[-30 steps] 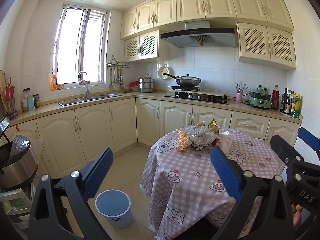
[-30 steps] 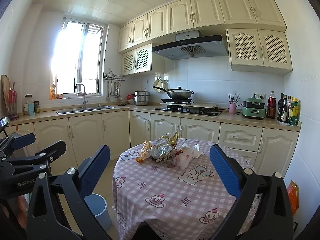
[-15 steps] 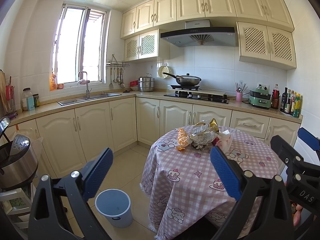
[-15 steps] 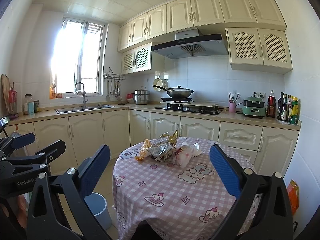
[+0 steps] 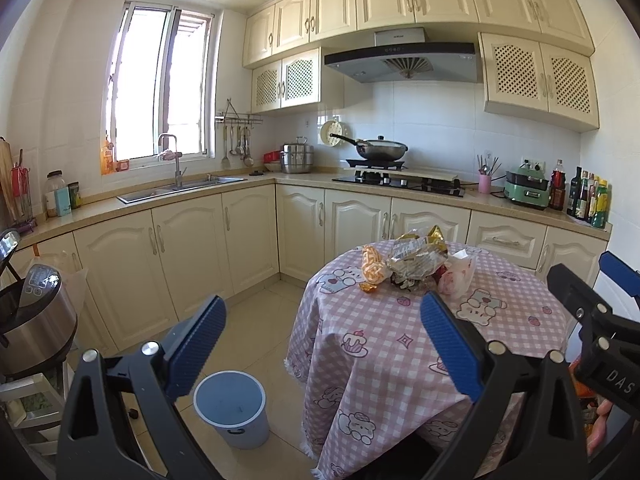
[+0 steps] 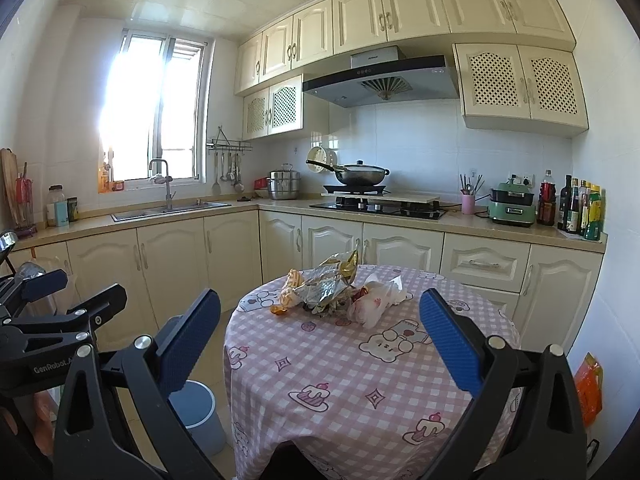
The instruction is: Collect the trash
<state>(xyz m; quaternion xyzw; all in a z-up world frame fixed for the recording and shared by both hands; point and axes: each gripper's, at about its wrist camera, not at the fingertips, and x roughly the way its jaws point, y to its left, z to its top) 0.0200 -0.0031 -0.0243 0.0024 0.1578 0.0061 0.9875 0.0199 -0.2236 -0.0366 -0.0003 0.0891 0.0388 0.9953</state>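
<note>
Plainly nothing has been collected yet: the trash pile point(image 6: 338, 290) sits heaped toward the far edge of the round counter point(image 6: 360, 392) under its pink checked cloth, untouched, and the blue bin point(image 5: 231, 414) on the floor by the counter's left side looks bare inside as far as I can see. Both tools are released and hold nothing; the left tool point(image 5: 322, 344) hovers with jaws spread wide, well short of the pile, and the right tool point(image 6: 320, 342) hangs the same way over the near edge of the counter. Everything is left to do: reach, grip each piece, carry it to the bin. The pile is a tangle of an orange wrapper point(image 5: 372, 266), crumpled foil bag point(image 5: 418, 258) and whitish plastic bag point(image 6: 374, 300); how many pieces lie beneath I cannot make out.
</note>
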